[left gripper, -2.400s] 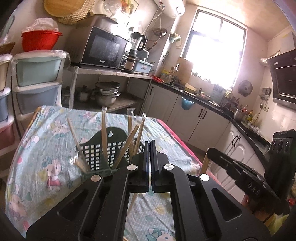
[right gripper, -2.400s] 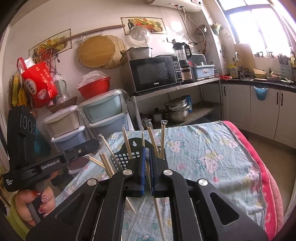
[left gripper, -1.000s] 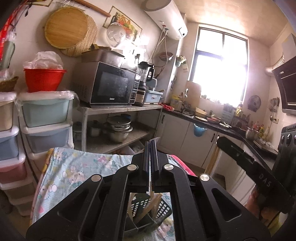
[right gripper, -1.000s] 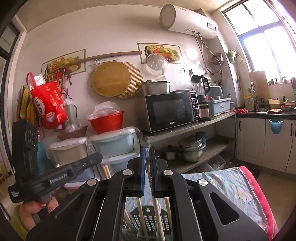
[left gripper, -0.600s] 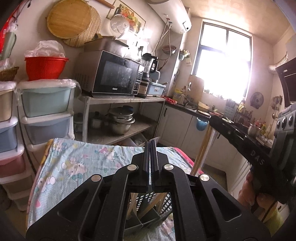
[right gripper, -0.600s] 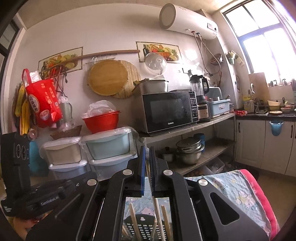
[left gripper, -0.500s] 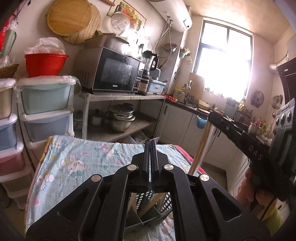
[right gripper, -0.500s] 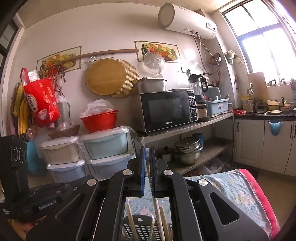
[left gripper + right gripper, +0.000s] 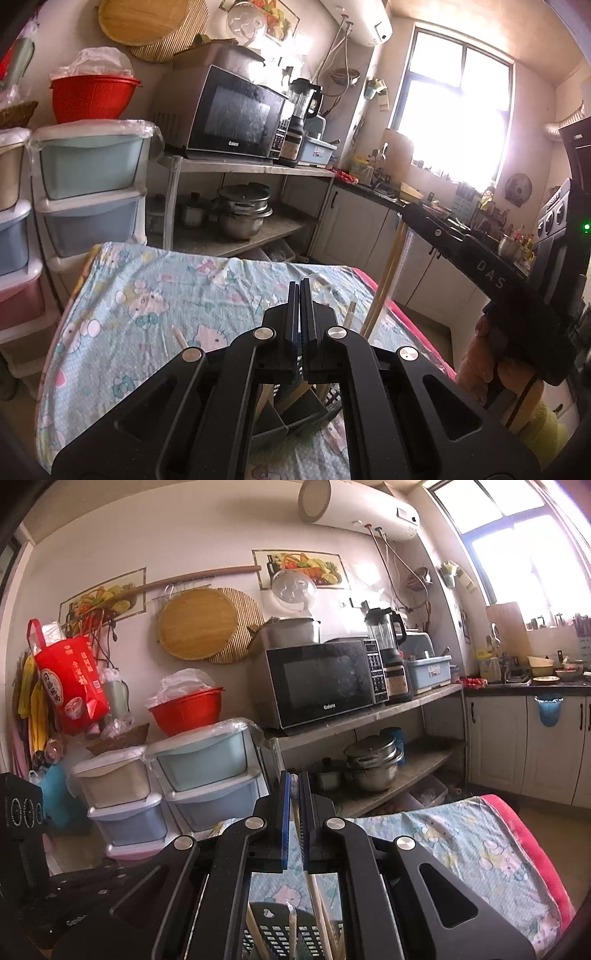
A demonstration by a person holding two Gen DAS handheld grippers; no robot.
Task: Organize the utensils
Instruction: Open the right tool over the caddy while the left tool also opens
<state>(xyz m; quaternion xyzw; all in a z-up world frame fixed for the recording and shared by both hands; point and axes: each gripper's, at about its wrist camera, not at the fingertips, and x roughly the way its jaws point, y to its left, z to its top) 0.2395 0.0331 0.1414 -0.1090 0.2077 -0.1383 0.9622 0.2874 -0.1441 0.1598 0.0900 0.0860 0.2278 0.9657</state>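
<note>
1. While the right tongs (image 9: 294, 779) were clamped on the chopsticks (image 9: 314, 886), the pair hung down past the jaws toward the basket (image 9: 275, 932) below.
2. The left tongs (image 9: 299, 291) were pressed fully together over the same basket. Whether anything thin was pinched between them could not be told.
3. The basket stood on the worktop (image 9: 147, 295), which was covered by a cartoon-print cloth. Other sticks (image 9: 255, 936) stood upright or leaning in its compartments, one of them in a clear wrapper.
4. Handling, as a judgement:
   - The chopsticks appeared to be light, stiff wood or bamboo, so weight should pose no problem.
   - Their smooth, narrow shafts would probably pivot or slide between flat pads when gripped at one point.
   - Hold was best taken near the thick upper end, with both sticks side by side, leaving the lower length free to enter a compartment.
   - The perforated basket looked light and could tip or shift if a stick struck its wall.
5. Legible writing:
   - "Galanz" was printed on the microwave (image 9: 321, 686) door.
   - "DAS" was marked on the right tongs' body, as seen from the left wrist view.
   - The red bag (image 9: 70, 683) carried characters too small to read.
</note>
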